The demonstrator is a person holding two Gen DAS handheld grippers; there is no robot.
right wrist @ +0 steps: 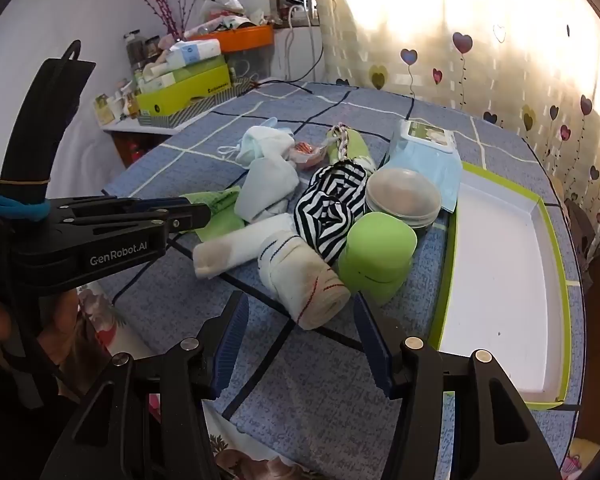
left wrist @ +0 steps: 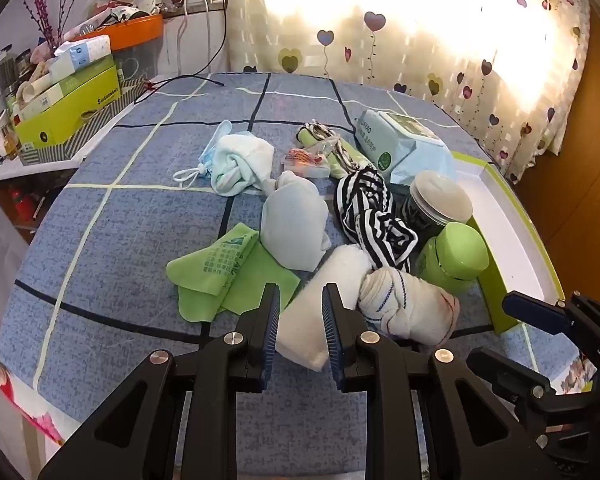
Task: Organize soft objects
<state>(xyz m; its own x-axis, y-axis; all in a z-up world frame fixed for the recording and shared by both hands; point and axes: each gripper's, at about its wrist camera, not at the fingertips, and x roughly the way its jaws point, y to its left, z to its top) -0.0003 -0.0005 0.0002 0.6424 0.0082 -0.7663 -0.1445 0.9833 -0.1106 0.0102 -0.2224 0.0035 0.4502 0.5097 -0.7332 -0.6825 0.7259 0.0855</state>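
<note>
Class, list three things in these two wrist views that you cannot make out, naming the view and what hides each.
- Clear-lidded jar, right wrist view: its contents are hidden by the cloudy lid and the green bottle in front.
- Wipes pack, left wrist view: the label print is too small to read.
- Left hand-held gripper, left wrist view: the white rolled towel lies between its jaws, but whether the pads press it is unclear.

Near strip of blue checked table cover (right wrist: 320,392) bare; open approach from the near edge. White tray (right wrist: 500,280) at right bare inside, its green rim raised. Centre crowded: rolled white towel (right wrist: 312,284), striped cloth (right wrist: 328,216), green bottle (right wrist: 376,256) and clear-lidded jar (right wrist: 404,196) touching, blocking the way to the tray's left wall. Far table bare beyond the pile.
</note>
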